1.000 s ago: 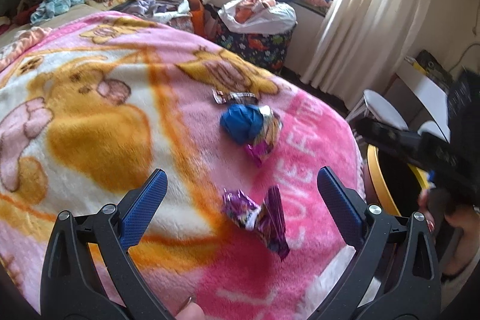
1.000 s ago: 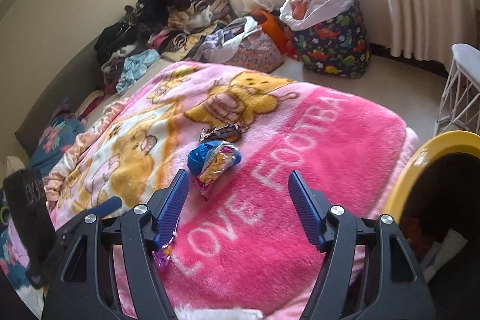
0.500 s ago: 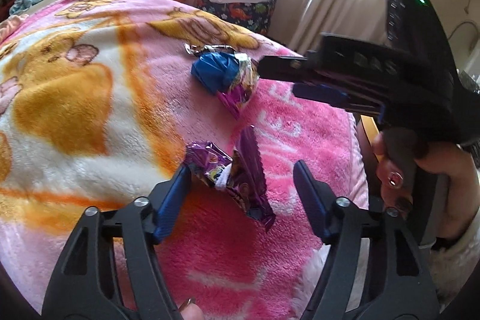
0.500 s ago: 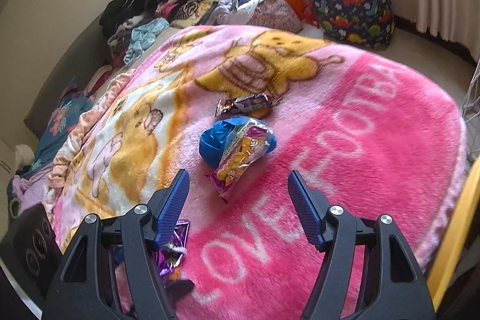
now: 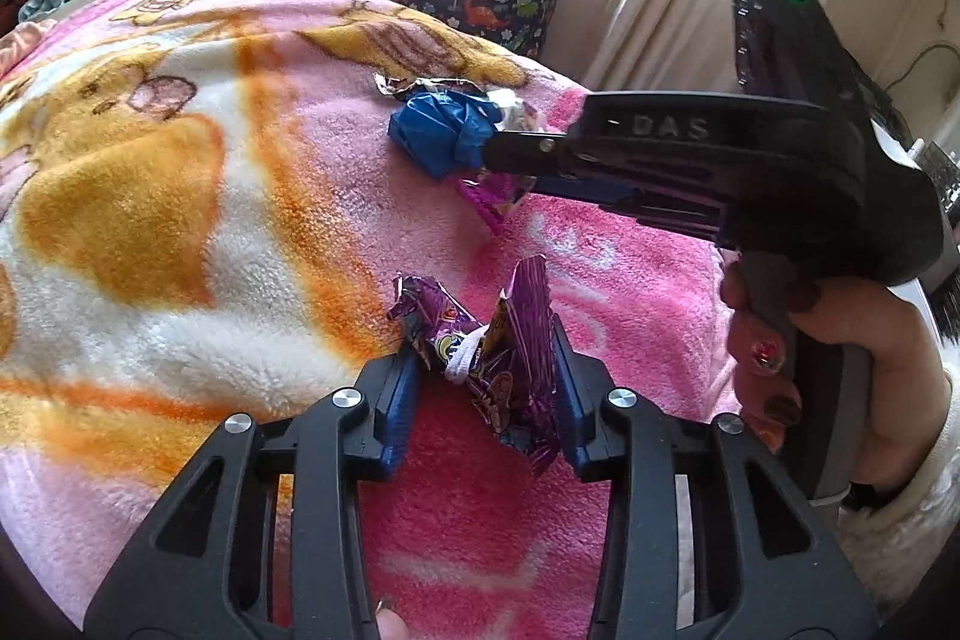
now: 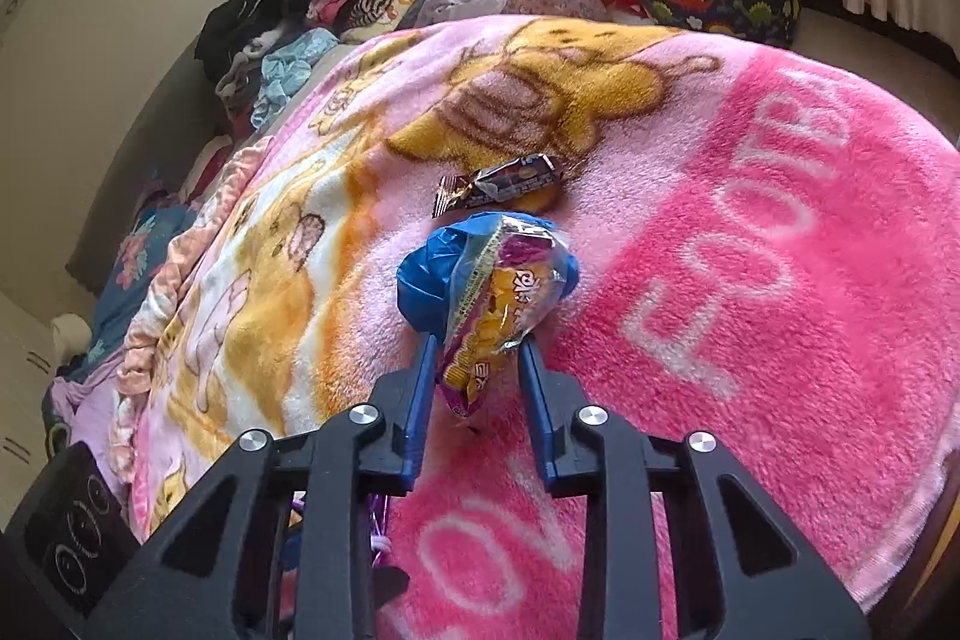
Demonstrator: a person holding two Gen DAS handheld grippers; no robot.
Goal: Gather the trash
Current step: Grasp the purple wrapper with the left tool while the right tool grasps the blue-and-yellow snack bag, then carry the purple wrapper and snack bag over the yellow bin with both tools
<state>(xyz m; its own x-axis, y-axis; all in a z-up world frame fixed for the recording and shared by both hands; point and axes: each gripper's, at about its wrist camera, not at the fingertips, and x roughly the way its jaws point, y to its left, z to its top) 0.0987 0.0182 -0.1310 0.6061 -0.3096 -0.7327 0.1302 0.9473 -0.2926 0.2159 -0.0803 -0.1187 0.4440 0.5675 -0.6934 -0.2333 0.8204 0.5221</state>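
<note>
Two wrappers sit between closing jaws at once. We see the purple wrapper (image 5: 480, 352) on the pink blanket (image 5: 180, 196), w/ the left gripper (image 5: 483, 370) around it: a sec. ago its jaws stood spread wide short of the wrapper, now they have just been closing & the blue pads touch both crumpled sides. Likewise the right gripper (image 6: 474, 364): jaws have just been closing on the lower end of the yellow snack bag (image 6: 504, 304), which lies on a blue plastic wad (image 6: 426, 280); pads flank it closely, contact approx. made. We judge both picks near-complete, lift next.

View diffs: right wrist shows a third item, the dark candy wrapper (image 6: 501, 181), just beyond the wad & untouched. Left wrist shows the right gripper side-on (image 5: 498, 148), the person's hand (image 5: 840, 358) on its handle, & only that wrapper's foil edge.
</note>
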